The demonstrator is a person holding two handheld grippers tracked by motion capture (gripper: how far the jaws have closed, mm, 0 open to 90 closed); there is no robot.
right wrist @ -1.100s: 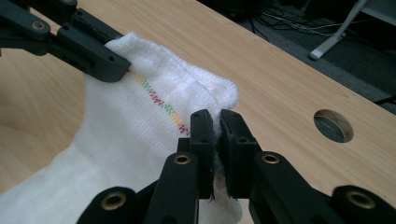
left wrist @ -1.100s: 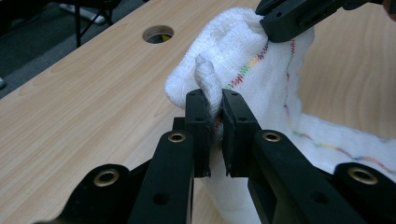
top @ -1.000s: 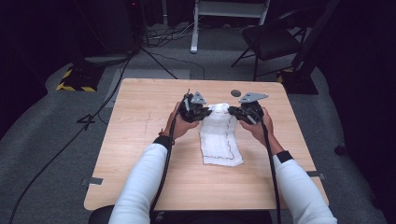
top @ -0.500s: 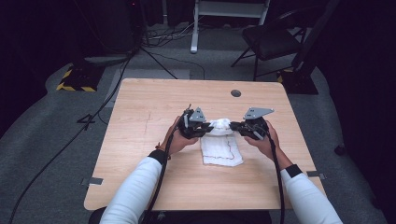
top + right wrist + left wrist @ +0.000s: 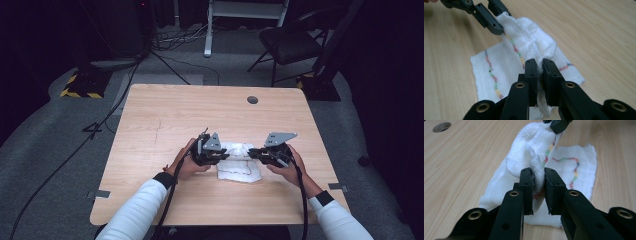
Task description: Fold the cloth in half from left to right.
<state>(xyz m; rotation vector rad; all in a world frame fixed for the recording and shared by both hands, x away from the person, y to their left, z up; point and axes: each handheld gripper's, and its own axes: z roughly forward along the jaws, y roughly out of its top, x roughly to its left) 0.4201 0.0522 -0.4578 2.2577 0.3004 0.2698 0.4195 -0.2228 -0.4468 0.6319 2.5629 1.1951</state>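
Both black two-jaw grippers pinch the white woven cloth with multicoloured stitching (image 5: 240, 167): left gripper (image 5: 539, 185) and right gripper (image 5: 539, 71) each clamp a bunched edge, jaws just easing apart, above the light wooden table (image 5: 165, 115)

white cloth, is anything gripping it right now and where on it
Yes. The left gripper and right gripper each pinch a bunched end of the white cloth, lifting its folded edge.
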